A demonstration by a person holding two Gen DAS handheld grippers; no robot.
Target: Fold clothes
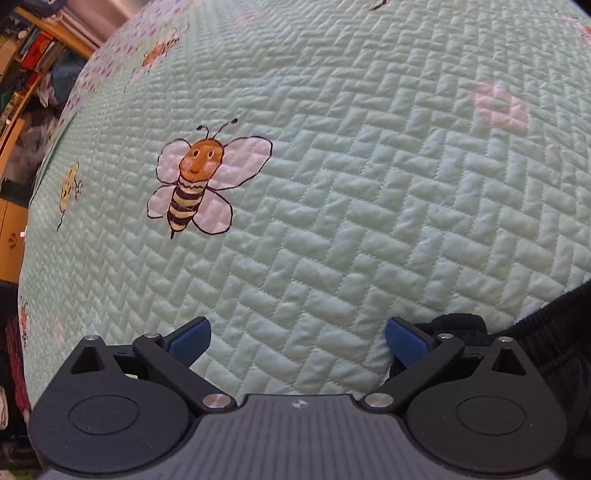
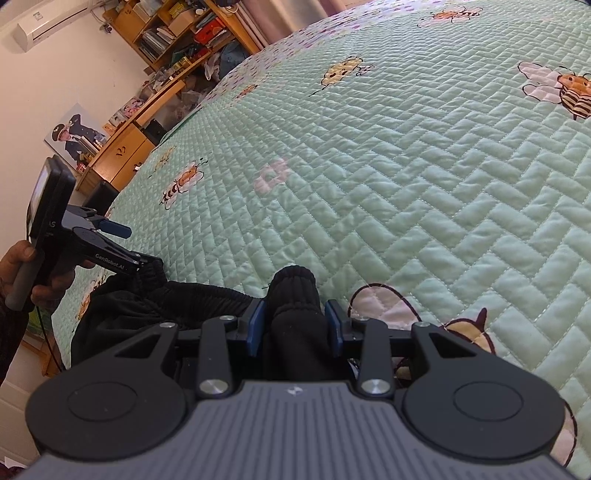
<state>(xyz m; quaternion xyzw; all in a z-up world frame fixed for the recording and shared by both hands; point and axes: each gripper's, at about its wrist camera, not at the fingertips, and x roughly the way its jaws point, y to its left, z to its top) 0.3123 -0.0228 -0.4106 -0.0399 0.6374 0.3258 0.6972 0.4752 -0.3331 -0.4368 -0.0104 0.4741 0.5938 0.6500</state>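
Black garment [image 2: 295, 317] between right hand-held gripper [image 2: 295, 326] pads.

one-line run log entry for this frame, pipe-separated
stage: fold start | left gripper: open, empty | right gripper: shut on black garment | surface: green quilt

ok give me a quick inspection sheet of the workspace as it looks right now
surface: mint quilted bedspread with bee prints, flat.
job's things: black garment bunched at the near edge, ribbed band showing.
clutter: nothing seen on the bedspread.
grippers: right gripper shut on a fold of the black garment; left gripper open, nothing between its fingers, garment beside its right finger.
cables: thin dark cable hanging below the hand holding the left gripper.
surroundings: crowded wooden shelves, wall air conditioner, low wooden cabinet.
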